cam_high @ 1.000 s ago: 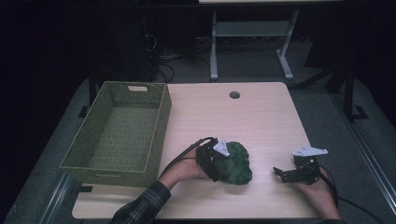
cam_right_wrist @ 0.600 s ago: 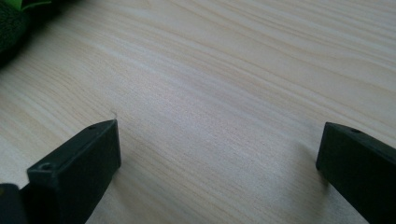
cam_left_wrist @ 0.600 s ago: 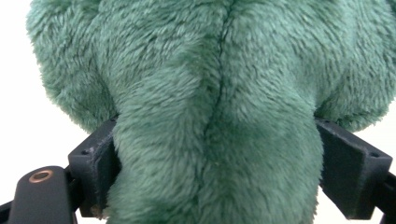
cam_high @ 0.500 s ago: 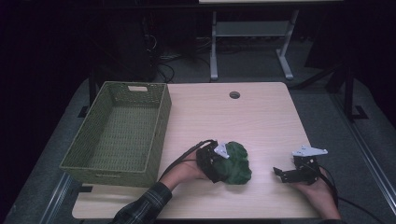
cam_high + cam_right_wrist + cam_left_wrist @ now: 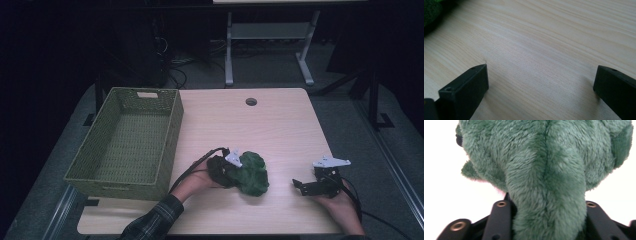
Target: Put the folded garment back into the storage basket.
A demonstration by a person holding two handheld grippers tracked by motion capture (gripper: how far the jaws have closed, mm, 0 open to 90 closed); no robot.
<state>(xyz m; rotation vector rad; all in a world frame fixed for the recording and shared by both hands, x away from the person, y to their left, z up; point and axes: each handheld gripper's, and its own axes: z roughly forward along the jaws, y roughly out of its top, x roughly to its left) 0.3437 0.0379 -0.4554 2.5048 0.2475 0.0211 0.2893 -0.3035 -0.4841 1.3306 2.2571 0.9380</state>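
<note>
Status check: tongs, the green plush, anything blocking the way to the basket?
Left tongs just closed on plush. Right tongs open, nothing between. Basket left of plush, path clear.

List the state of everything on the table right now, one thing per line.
Green plush toy: lying on the table, pinched between the left gripper's jaws.
Left gripper: jaws just closed onto the toy.
Right gripper: open, nothing between its jaws, low over bare wood.
Woven basket: upright, empty.

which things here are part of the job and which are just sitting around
In the job: green plush toy, clamped between the jaws of the left gripper, which have just been closing.

Lying about: woven basket, right gripper open over bare table.
</note>
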